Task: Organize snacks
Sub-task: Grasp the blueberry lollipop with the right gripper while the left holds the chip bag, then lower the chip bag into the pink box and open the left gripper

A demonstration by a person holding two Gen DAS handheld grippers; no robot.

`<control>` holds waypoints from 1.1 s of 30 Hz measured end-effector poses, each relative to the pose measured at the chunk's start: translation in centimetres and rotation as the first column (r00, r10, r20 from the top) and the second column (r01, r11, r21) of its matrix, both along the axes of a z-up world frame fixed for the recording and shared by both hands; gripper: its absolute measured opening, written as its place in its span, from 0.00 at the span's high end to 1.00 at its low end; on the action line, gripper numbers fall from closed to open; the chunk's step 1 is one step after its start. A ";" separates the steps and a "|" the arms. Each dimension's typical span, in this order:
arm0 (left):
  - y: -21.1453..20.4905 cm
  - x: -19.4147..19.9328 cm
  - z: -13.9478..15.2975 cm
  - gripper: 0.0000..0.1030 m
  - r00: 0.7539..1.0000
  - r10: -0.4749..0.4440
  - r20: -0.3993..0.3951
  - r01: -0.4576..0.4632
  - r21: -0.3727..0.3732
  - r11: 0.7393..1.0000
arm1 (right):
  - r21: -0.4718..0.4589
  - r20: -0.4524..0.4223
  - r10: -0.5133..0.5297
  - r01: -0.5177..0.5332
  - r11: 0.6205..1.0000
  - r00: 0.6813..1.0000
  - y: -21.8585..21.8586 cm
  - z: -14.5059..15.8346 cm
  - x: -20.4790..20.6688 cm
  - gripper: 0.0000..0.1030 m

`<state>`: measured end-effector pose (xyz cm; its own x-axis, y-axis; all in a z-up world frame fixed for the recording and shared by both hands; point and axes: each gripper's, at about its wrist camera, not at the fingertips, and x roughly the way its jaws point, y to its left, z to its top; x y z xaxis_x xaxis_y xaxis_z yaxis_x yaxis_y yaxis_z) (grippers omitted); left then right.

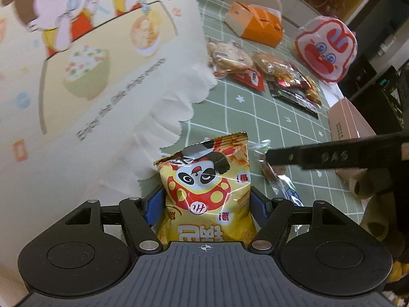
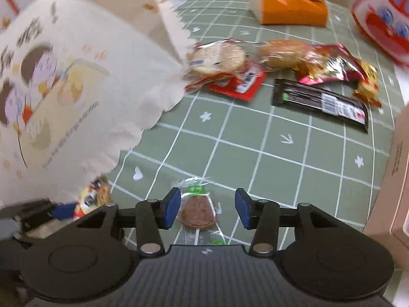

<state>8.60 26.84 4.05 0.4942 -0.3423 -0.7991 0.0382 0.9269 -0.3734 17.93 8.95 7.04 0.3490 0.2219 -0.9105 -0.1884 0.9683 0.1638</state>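
Observation:
In the left wrist view my left gripper (image 1: pixel 207 202) is shut on a yellow panda snack bag (image 1: pixel 204 176), its blue pads (image 1: pixel 153 208) pressing both sides. Just left of it a big cream paper bag (image 1: pixel 76 76) with cartoon prints lies with its scalloped mouth towards the snack. In the right wrist view my right gripper (image 2: pixel 208 208) is open low over the table. A clear-wrapped brown snack (image 2: pixel 196 213) lies between the pads, close to the left one and apart from the right. The paper bag (image 2: pixel 64 89) fills the left of that view, with the yellow bag (image 2: pixel 93 199) below its mouth.
On the green grid tablecloth (image 2: pixel 255 153) lie wrapped biscuits (image 2: pixel 217 58), a red packet (image 2: pixel 242 83), a black bar wrapper (image 2: pixel 319 103) and red and gold sweets (image 2: pixel 337 66). Behind them sit an orange box (image 2: pixel 291 2) and a red-and-white character bag (image 1: pixel 327 48). A pink carton (image 1: pixel 345 120) stands at the right edge.

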 end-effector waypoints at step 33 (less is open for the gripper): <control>-23.8 -6.1 9.1 0.28 0.925 -0.347 0.153 0.347 0.033 0.937 | -0.031 0.259 -0.162 0.176 0.984 0.952 -20.9 3.7 -22.7 0.66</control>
